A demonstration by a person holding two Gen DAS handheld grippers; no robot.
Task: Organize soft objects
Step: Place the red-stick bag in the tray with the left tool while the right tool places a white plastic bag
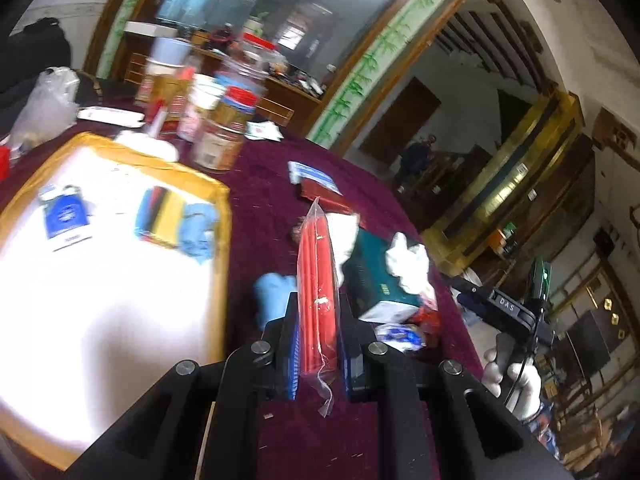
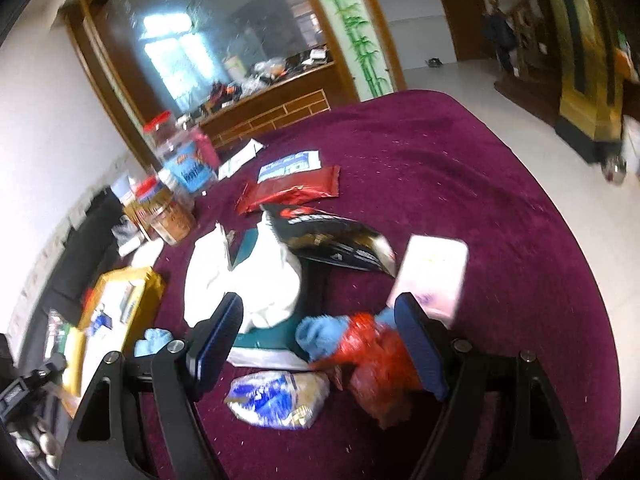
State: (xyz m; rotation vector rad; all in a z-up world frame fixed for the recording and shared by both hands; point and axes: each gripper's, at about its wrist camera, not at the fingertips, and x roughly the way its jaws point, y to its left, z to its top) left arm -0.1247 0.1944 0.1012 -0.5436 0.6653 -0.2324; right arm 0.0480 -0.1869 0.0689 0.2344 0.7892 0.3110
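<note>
My left gripper is shut on a clear zip bag of red sticks, held upright above the maroon tablecloth. Left of it is a yellow-rimmed white tray holding a blue packet, a striped sponge and a blue cloth. My right gripper is open above a pile: a blue cloth, a red crinkly bag, a white cloth, a teal box and a blue-white packet.
Jars and bottles stand at the table's far side. A red foil packet, a black snack bag and a pink-white pack lie on the cloth. The table edge curves on the right. The other gripper shows at the right.
</note>
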